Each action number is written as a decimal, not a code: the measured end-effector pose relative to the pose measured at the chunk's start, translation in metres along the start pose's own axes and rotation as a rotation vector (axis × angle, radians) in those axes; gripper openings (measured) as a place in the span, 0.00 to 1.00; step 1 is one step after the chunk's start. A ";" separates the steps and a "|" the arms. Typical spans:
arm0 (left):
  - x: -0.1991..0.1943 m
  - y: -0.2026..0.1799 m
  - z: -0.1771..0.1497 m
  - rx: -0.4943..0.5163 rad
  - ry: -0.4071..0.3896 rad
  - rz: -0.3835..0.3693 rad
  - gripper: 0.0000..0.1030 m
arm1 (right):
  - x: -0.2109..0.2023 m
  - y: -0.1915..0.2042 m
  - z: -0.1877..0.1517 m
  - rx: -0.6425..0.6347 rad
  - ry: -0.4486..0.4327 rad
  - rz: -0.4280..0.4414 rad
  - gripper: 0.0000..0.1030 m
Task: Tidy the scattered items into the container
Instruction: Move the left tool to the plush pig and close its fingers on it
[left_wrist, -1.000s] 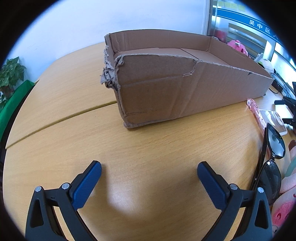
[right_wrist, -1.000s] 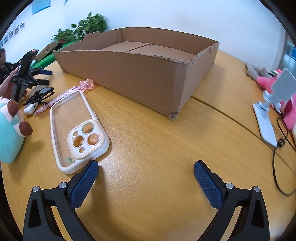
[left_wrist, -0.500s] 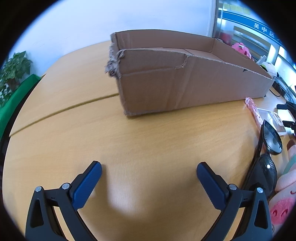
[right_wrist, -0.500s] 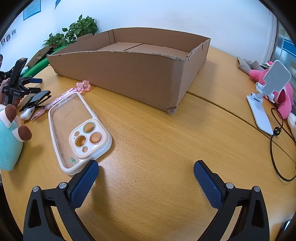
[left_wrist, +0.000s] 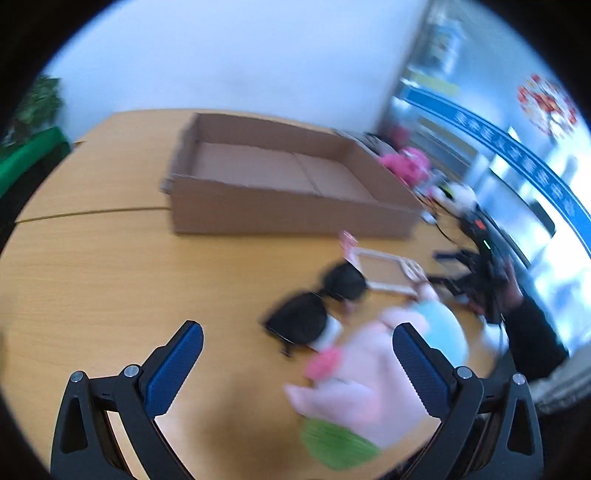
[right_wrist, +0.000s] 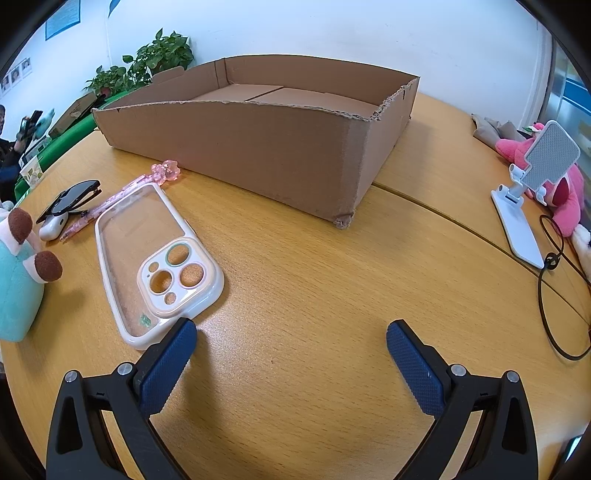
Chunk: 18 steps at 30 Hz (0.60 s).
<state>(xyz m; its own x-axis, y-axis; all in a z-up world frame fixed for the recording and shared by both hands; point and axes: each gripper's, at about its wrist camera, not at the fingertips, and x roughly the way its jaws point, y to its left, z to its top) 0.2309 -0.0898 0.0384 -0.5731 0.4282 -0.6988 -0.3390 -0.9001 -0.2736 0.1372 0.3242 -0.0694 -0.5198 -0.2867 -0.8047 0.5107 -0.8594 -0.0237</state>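
Note:
An open cardboard box (left_wrist: 280, 206) (right_wrist: 258, 147) stands empty on the wooden table. In the blurred left wrist view my left gripper (left_wrist: 297, 349) is open above a pink, teal and green plush toy (left_wrist: 354, 391), with black sunglasses (left_wrist: 317, 306) just beyond it. A clear phone case (left_wrist: 384, 273) (right_wrist: 155, 258) and a pink pen (right_wrist: 122, 192) lie in front of the box. My right gripper (right_wrist: 291, 345) is open over bare table, its left fingertip (right_wrist: 173, 354) at the case's near end. The plush toy (right_wrist: 18, 280) and sunglasses (right_wrist: 70, 195) sit at the left in the right wrist view.
A white phone stand (right_wrist: 528, 199), a black cable (right_wrist: 554, 280) and a pink plush (right_wrist: 554, 184) lie at the right of the table. Green plants (right_wrist: 147, 62) stand behind the box. A person's sleeve (left_wrist: 532, 343) shows at the right edge in the left wrist view.
My left gripper has swung quickly right and risen, from facing the box corner to hanging over the plush toy and sunglasses. My right gripper has edged slightly closer to the phone case.

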 end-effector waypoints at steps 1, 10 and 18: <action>0.008 -0.010 -0.005 0.018 0.029 -0.018 0.99 | 0.000 0.000 0.000 0.001 0.001 -0.001 1.00; 0.065 -0.037 -0.028 0.054 0.200 -0.168 0.99 | -0.001 0.000 -0.002 0.022 0.002 -0.015 1.00; 0.067 -0.036 -0.026 0.054 0.198 -0.205 0.93 | -0.033 0.021 -0.015 0.091 -0.029 -0.077 0.94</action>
<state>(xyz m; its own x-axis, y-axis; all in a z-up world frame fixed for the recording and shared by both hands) 0.2239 -0.0312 -0.0156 -0.3335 0.5716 -0.7497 -0.4749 -0.7888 -0.3902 0.1756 0.3218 -0.0526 -0.5755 -0.2299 -0.7848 0.4049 -0.9139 -0.0293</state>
